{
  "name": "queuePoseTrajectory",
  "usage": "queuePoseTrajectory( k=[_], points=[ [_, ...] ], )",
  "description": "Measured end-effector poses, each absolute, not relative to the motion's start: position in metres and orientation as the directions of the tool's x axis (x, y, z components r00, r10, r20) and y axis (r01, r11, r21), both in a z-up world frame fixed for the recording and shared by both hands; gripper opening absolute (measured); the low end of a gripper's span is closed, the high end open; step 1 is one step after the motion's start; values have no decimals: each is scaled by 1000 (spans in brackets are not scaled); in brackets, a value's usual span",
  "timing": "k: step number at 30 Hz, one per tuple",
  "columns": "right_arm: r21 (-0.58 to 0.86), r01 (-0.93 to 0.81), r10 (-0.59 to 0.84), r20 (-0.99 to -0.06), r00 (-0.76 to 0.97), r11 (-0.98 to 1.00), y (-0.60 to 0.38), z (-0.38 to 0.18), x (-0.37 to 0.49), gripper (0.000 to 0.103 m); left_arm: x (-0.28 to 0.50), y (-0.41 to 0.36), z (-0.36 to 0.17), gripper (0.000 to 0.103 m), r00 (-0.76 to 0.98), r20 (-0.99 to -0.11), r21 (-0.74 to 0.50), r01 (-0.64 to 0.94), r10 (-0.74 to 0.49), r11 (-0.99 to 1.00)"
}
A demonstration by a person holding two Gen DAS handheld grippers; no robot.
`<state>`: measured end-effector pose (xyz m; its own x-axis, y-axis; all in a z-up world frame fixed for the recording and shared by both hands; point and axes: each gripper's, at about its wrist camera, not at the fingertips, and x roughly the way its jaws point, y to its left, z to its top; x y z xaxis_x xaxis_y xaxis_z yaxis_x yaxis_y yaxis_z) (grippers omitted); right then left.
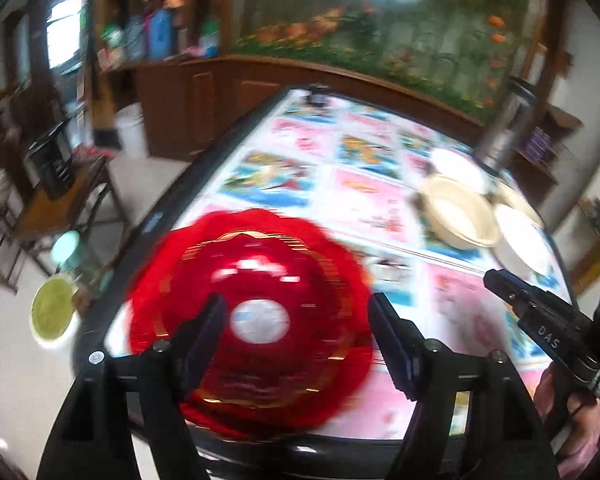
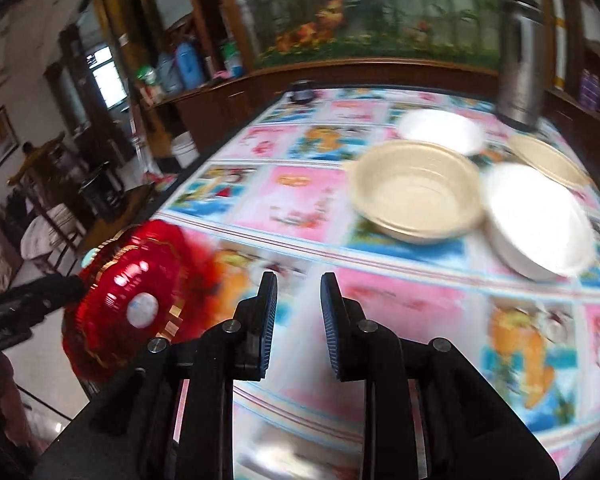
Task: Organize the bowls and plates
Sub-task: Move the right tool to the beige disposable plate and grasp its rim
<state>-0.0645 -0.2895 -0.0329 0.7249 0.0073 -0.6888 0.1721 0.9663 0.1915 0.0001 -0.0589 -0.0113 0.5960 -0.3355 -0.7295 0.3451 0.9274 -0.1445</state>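
The red plate [image 1: 256, 320], scalloped with gold trim and a pale round centre, lies at the near left corner of the table [image 1: 332, 208], which is covered in a bright cartoon-print cloth. Over the plate the left gripper [image 1: 296, 332] points steeply down, its jaws spread wide with nothing between the pads; the plate lies below them, free. To the right of the plate the right gripper [image 2: 298, 320] tilts down over bare cloth, its jaws slightly apart and gripping nothing. A hand [image 1: 568, 412] holds its handle at the frame edge.

Both views are smeared by motion, so the plate's rim pattern and the cloth's pictures are hard to read, and the plate's near edge is cut off by the left fingers [image 1: 204, 336].

Far right of the plate sit a tan bowl [image 2: 416, 192], a white bowl [image 2: 540, 220] touching it, a second white bowl [image 2: 440, 130] behind and another tan bowl [image 2: 548, 160] partly hidden. A steel flask [image 2: 520, 64] stands beyond them near the table's far edge.
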Motion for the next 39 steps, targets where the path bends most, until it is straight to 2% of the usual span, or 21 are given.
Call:
queuePoseTrajectory(
  k=[5,7,13,17,20,22,27,31,35,39],
  points=[
    [211,262,-48,-688,724,942,-343,-34,-105,27,-20,-113,-13,78,540,-739,-120,482,-403,868],
    [232,301,-68,-679,731,925,-366,-32,-121,41,-25,-133,-17,78,504,-755,-122,520,-419,845],
    [304,395,-103,-666,739,867,-429,-27,-156,41,-23,-192,-29,78,399,-808,-147,576,-434,804],
    [432,427,-47,-658,751,794,-466,-32,-163,41,-15,-216,-33,78,332,-829,-190,589,-450,785],
    [532,376,50,-623,781,758,-473,-31,-151,44,1,-219,-32,78,358,-832,-187,538,-423,822],
    [604,319,148,-595,790,730,-469,-33,-130,49,19,-214,-27,78,378,-825,-215,479,-421,851],
    [730,256,346,-563,750,633,-450,-51,-62,49,63,-209,-20,78,423,-833,-206,362,-357,909],
    [775,304,397,-566,722,554,-440,-76,-26,49,106,-213,-30,78,392,-852,-254,271,-347,929],
    [774,369,375,-591,715,515,-440,-95,-7,49,131,-216,-49,78,326,-866,-334,187,-379,924],
    [775,409,353,-599,719,481,-447,-105,6,49,131,-212,-56,78,328,-865,-341,170,-379,925]
  ],
)
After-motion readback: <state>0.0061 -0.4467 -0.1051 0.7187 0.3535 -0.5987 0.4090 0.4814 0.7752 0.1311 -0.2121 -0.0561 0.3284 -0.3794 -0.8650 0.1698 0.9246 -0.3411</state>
